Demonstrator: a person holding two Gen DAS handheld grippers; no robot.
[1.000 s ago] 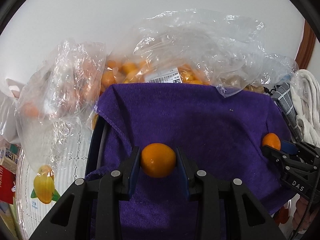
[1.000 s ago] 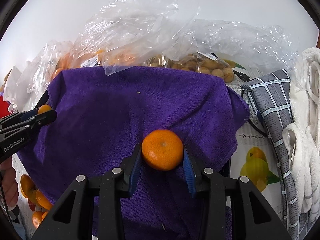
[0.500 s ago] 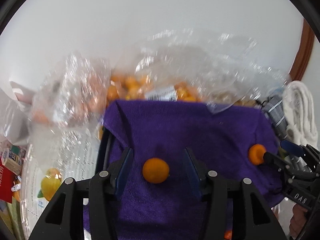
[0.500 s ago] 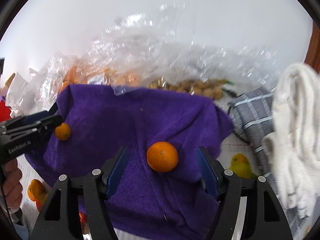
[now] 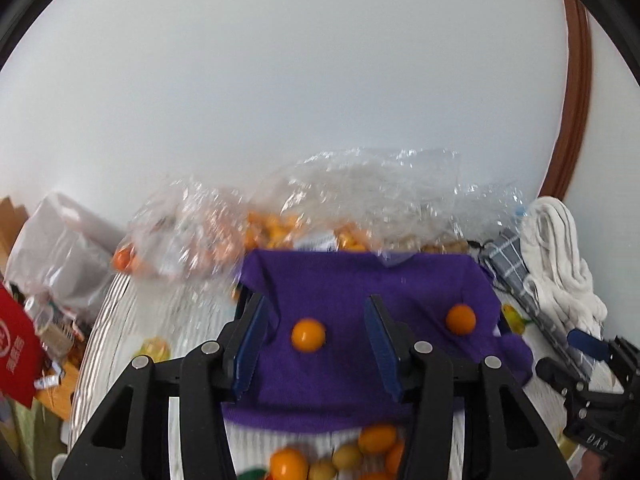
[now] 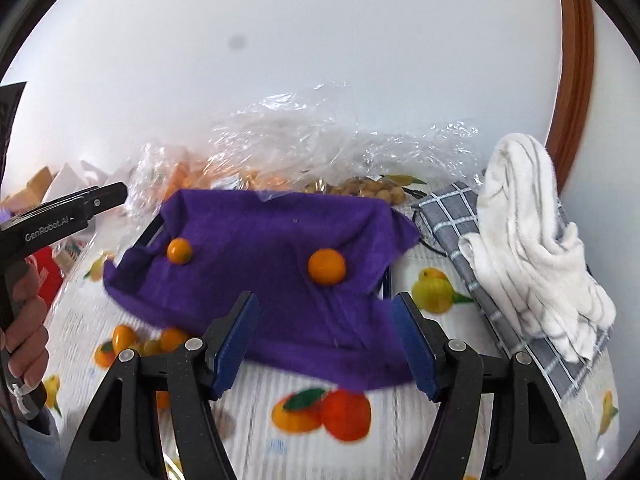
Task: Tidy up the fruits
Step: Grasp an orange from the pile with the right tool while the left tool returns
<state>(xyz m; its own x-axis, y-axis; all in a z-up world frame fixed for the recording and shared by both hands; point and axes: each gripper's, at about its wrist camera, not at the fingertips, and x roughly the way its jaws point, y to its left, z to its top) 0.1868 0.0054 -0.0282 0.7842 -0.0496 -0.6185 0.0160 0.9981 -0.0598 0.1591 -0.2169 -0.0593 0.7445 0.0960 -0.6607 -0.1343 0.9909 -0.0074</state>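
Two small oranges lie apart on a purple cloth [image 5: 360, 292] [image 6: 260, 248] that covers a dark tray. The left orange [image 5: 308, 334] [image 6: 179, 251] lies just beyond my left gripper [image 5: 316, 340], which is open and empty. The right orange [image 5: 461, 319] [image 6: 326, 266] lies beyond my right gripper [image 6: 324, 340], also open and empty and drawn back above the table. The right gripper shows at the left wrist view's right edge [image 5: 584, 364]. The left gripper shows at the right wrist view's left edge [image 6: 80, 208].
Clear plastic bags of oranges [image 5: 280, 228] and small brown fruit [image 6: 372, 190] lie behind the cloth. Several loose small fruits [image 5: 344, 456] [image 6: 148, 340] lie in front of it. A checked grey cloth [image 6: 452, 216] and a white towel [image 6: 532, 240] lie on the right. The tablecloth [image 6: 432, 288] has printed fruit.
Both grippers opened and let go of their oranges, which now rest on the purple cloth. Both grippers pulled back and up from the cloth.
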